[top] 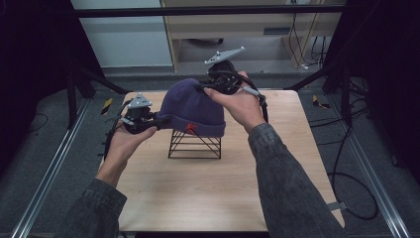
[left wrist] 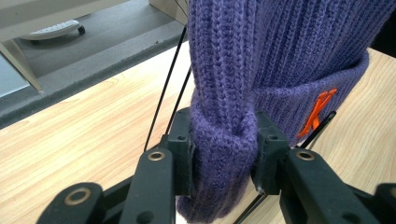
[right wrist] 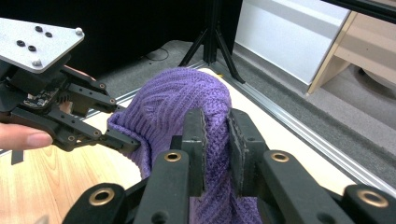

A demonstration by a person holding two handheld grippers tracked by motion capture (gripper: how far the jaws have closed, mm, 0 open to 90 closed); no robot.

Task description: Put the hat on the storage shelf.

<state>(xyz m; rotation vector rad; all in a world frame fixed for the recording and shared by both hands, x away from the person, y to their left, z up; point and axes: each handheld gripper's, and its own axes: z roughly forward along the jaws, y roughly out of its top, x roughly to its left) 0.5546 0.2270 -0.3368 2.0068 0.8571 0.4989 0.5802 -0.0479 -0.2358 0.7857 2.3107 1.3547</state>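
Beanie (top: 194, 106) over wire stand (top: 194, 144) — cuff pinched by left gripper (top: 157, 120), crown (folded knit) by right gripper (top: 202, 87) — spread for seating.

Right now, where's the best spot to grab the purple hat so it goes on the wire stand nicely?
Probably the folded brim, one side each. The left gripper already pinches the thick cuff of the purple hat at its left edge. The right gripper is shut on a fold higher up at the far right. The cuff is doubled and firm, so gripping low on both sides should keep the opening stretched over the wire stand.
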